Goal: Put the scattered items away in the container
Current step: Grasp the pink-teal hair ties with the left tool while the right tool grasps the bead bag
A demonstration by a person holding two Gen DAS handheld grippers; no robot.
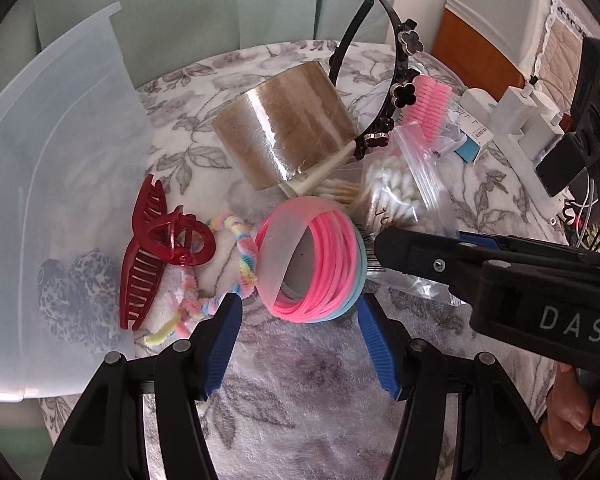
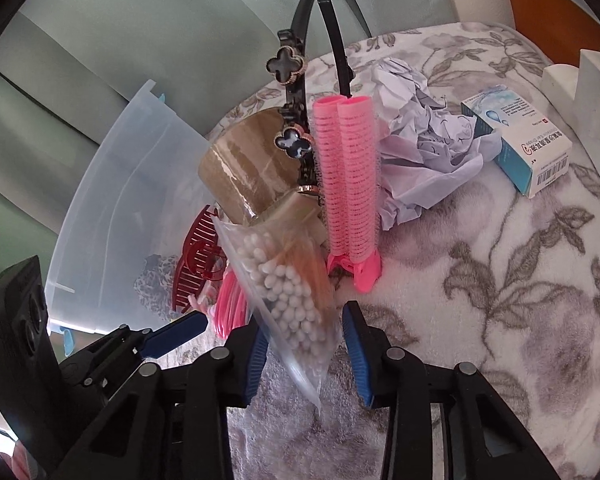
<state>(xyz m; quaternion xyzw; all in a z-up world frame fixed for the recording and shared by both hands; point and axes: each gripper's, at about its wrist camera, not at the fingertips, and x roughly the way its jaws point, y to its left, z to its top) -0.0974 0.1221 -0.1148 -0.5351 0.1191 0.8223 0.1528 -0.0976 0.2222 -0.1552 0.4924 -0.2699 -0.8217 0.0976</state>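
Observation:
My left gripper is open on the flowered blanket. A stack of pink and blue bangles lies on its side between and just ahead of its blue pads. My right gripper is shut on a clear zip bag of cotton swabs, which stands tilted between its pads and looks blurred. In the left wrist view that bag sits under the right gripper's fingers. The clear plastic container lies on the left with a leopard scrunchie inside.
A red claw clip, a pastel hair tie, a brown tape roll, a black flowered headband and a pink roller clip crowd the middle. Crumpled paper, a small box and white chargers lie right.

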